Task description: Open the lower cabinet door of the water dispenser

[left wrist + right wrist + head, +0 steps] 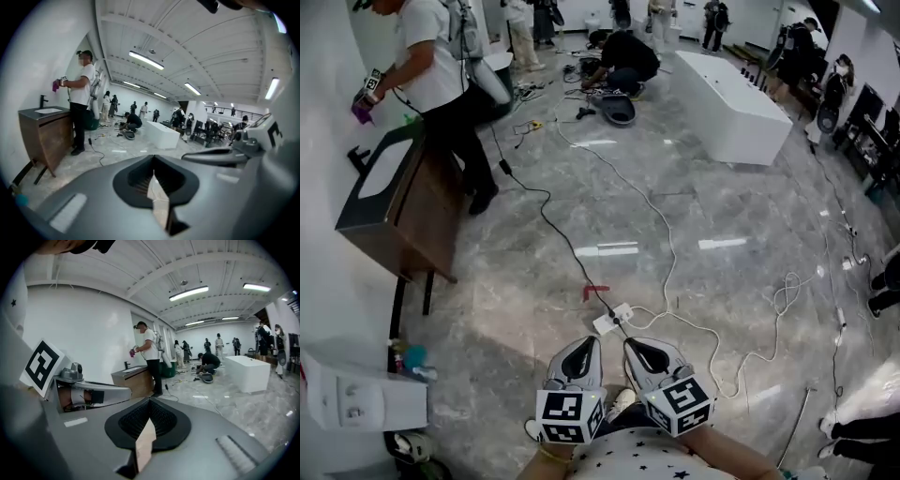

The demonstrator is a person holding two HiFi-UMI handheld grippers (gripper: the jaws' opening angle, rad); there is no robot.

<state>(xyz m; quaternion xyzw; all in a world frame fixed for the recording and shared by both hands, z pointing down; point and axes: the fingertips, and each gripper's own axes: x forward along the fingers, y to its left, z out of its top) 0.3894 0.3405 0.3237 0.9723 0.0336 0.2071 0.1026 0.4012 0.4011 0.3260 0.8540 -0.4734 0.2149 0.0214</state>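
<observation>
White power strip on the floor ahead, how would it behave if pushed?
The white power strip probably slides easily: the floor looks polished and glossy. The black cable and white cable meeting it would likely tug and swing it. It looks small and rigid, probably light.

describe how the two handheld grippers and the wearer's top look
The left gripper and the right gripper both have light grey shells and tapered jaws lined with black ribbed pads. Each carries a white cube printed with black square markers. The person's top is white with small dark stars.
</observation>
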